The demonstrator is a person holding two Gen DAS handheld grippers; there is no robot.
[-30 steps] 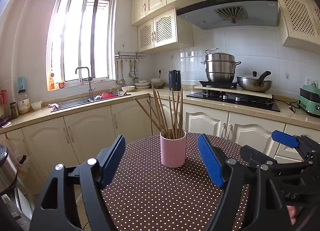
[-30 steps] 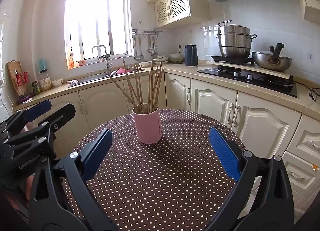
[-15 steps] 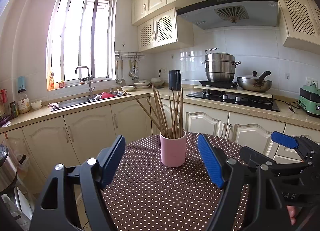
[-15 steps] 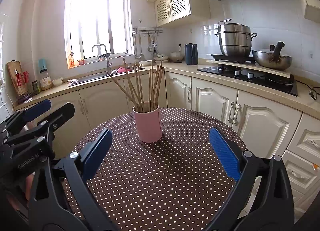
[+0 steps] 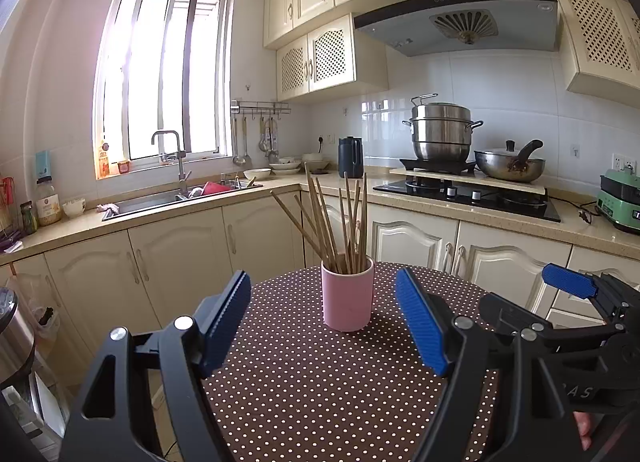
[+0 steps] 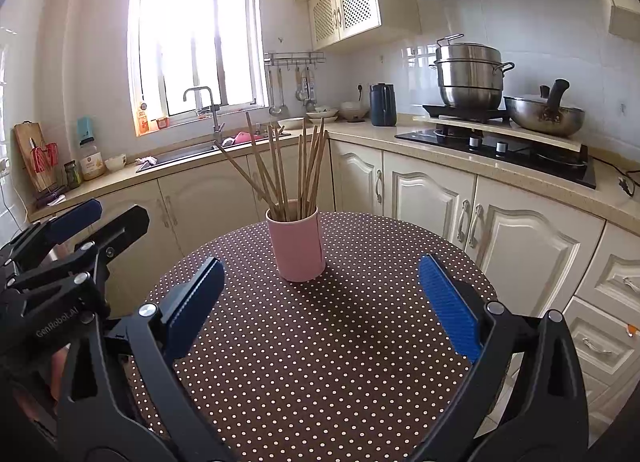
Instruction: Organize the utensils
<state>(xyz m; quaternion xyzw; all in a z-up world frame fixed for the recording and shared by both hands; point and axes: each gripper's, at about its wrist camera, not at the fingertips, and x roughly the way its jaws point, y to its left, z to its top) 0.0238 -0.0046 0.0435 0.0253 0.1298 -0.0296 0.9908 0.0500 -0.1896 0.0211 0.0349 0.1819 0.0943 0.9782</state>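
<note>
A pink cup [image 5: 347, 294] [image 6: 297, 246] stands upright on a round table with a brown polka-dot cloth [image 5: 320, 390] [image 6: 320, 350]. Several wooden chopsticks [image 5: 340, 217] [image 6: 288, 165] stick out of it, fanned apart. My left gripper [image 5: 324, 324] hovers open over the near part of the table, short of the cup, nothing between its blue pads. My right gripper [image 6: 320, 306] is also open and empty, a little back from the cup. Each gripper shows at the other view's edge: the right gripper [image 5: 568, 286] and the left gripper [image 6: 76, 217].
Cream kitchen cabinets [image 6: 440, 213] ring the table. A sink with a tap [image 5: 168, 165] sits under the window. On the hob stand a steel pot [image 5: 440, 133] and a pan [image 5: 512, 165]; a dark kettle [image 5: 351, 157] stands on the counter.
</note>
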